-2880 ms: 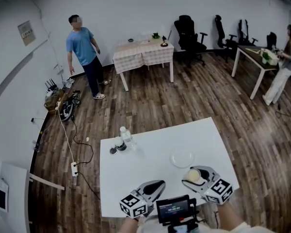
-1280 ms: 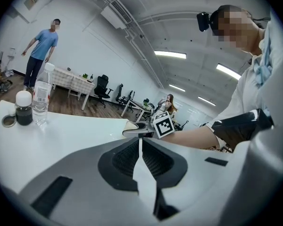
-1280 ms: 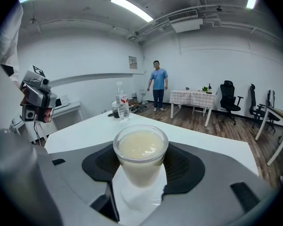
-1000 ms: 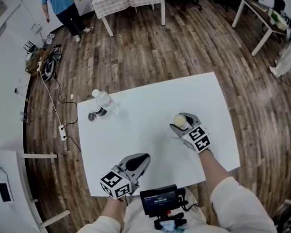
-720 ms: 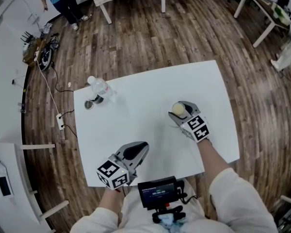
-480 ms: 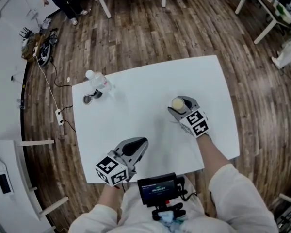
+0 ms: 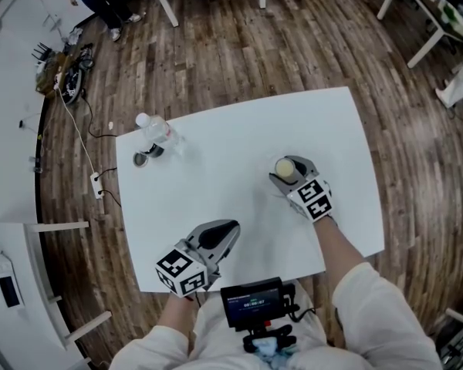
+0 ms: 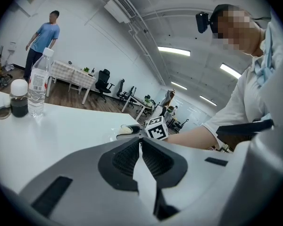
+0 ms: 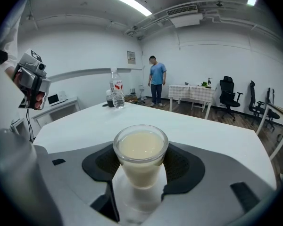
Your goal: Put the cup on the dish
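Across the tabletop [image 7: 216,183] from the water bottle [image 7: 156,132], the right gripper [image 7: 284,170], fingers [image 9: 185,166] clamped wide on the cup [image 9: 140,149], has sunk slightly, so set-down on the unseen dish looks near; the left gripper [image 7: 224,229] sits closed, empty.

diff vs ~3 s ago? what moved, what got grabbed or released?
Right gripper carried the cup forward from the near edge to over where the dish lay; still shut on it. Nothing released. Left gripper, bottle unmoved.
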`<state>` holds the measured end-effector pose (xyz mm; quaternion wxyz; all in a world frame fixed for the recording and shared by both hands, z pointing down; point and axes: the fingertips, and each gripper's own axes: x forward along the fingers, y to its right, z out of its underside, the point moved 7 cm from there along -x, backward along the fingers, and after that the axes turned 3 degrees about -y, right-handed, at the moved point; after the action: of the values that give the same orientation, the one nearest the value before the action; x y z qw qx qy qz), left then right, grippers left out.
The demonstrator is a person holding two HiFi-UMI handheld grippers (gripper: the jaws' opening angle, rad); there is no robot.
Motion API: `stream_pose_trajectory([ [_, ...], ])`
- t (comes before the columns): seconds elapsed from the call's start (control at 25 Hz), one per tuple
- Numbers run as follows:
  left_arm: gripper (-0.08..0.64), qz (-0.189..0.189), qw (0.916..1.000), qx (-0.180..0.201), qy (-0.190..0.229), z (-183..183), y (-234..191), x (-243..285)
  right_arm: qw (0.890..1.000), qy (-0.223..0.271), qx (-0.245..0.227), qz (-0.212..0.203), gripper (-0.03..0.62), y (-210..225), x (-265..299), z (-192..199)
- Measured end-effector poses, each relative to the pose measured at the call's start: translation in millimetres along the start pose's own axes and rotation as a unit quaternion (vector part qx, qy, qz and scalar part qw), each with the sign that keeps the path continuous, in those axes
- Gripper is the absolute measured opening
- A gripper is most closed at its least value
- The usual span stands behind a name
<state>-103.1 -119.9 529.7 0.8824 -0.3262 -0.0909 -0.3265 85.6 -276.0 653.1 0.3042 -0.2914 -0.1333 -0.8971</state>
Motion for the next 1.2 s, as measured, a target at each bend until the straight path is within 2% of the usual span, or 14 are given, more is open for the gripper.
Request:
stream_pose_trajectory([
  [0.36,0.011,0.000,1.0000,-0.003,-0.004,-1.9,-1.1,4.1,1.000,0.018,-0.019,-0.002,0.276,-0.1,-0.7,4.7],
  [0.6,0.011,0.003,1.0000,0.000,-0.002,1.3,1.5,6.8,1.000,0.002,-0.018,-0.005,0.295,2.5,0.5,12.2],
  [1.2,0.011,0.005,1.0000,0.003,0.007,1.5,4.7,4.5,0.999,0.013,-0.042,-0.013,0.305,0.2,-9.0,-2.3],
])
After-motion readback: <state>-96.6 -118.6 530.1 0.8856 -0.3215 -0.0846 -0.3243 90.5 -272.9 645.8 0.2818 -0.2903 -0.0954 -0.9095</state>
